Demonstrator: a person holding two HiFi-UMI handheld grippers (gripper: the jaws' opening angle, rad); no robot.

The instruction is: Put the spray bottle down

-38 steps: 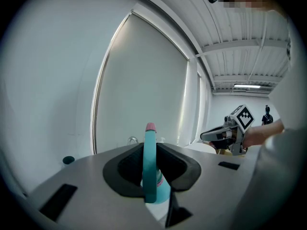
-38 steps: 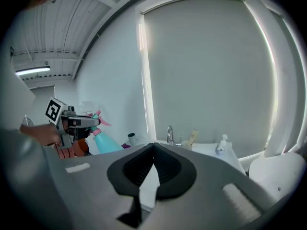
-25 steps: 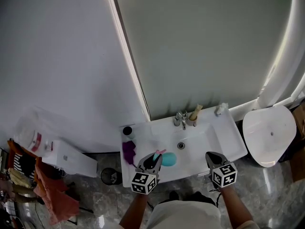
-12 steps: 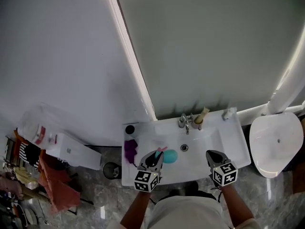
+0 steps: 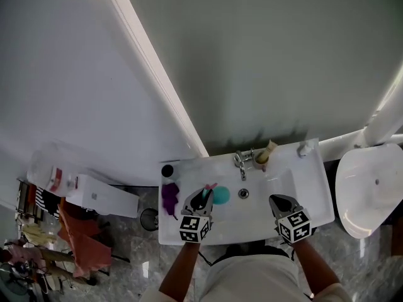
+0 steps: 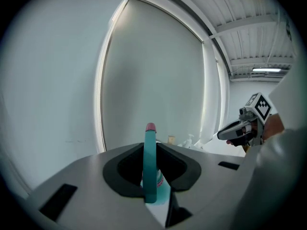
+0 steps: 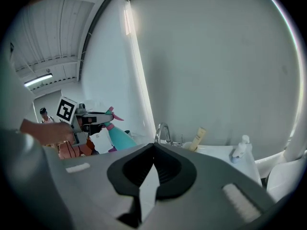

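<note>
Jaws clamped on the teal head of the spray bottle [image 6: 149, 169], the left gripper [image 5: 200, 205] carries it over the left part of the white sink [image 5: 252, 233]. A purple cloth [image 5: 170, 197] lies on the sink's rim just to that gripper's left. From the head view the bottle's rounded teal body [image 5: 220, 195] juts ahead of the jaws and a little to their right, toward the faucet [image 5: 241, 162]. It hangs between the cloth and the drain. Whether its base touches the porcelain cannot be told.

Seen from the right gripper view, the bottle [image 7: 120, 138] slopes down and away from the left gripper [image 7: 106, 116], with its pink nozzle tip raised above the jaws. Its long axis looks tilted, so the base would likely have to be brought level before release. The plastic looks smooth and glossy, pale teal, with a band of pink print low on the body.

Farther right, the right gripper [image 5: 280, 203] hovers over the sink's right part, well apart from the bottle. Its jaws meet at the tips [image 7: 153, 147] with nothing between them. The left hand alone has the bottle, and bare sink surface lies directly under it and ahead of it.
</note>
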